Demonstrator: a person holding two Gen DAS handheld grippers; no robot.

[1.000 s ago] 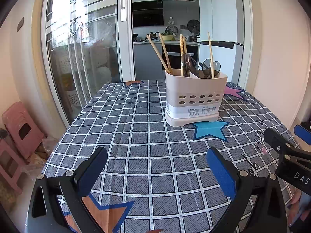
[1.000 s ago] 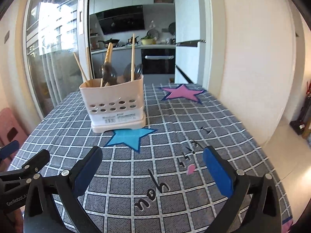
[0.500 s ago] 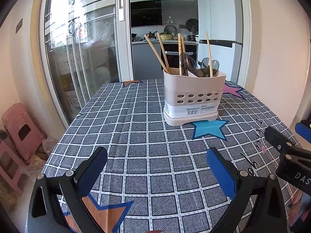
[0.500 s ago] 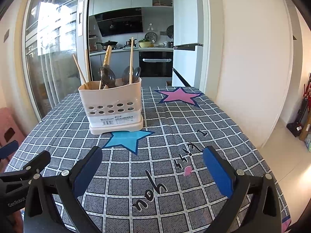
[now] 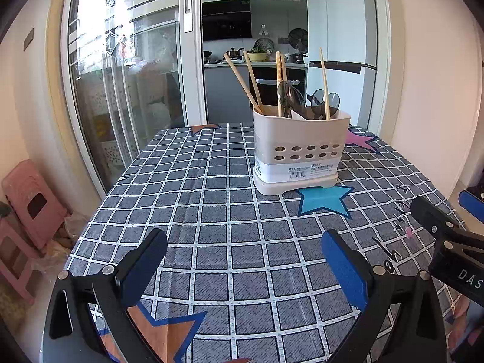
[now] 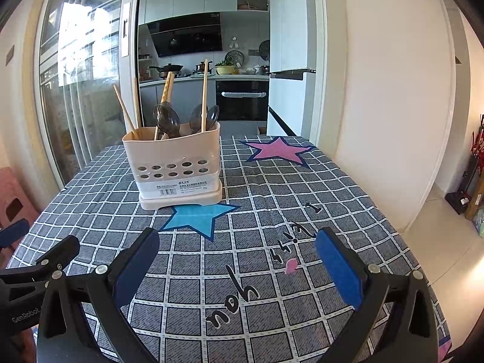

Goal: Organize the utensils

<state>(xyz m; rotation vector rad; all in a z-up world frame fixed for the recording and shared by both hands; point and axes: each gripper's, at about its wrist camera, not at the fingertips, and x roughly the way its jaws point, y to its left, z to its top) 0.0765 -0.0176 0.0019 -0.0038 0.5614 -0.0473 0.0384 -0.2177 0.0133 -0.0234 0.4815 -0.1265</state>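
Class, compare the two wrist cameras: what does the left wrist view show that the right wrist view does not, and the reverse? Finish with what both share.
Only the left wrist view shows the orange star printed on the cloth, between the open left gripper fingers.

Only the right wrist view shows the oven door with its handle unobstructed, and bare floor beside the table, past the open right gripper.

Both show the white utensil holder with chopsticks and dark spoons, standing just behind the blue star on the checked tablecloth.
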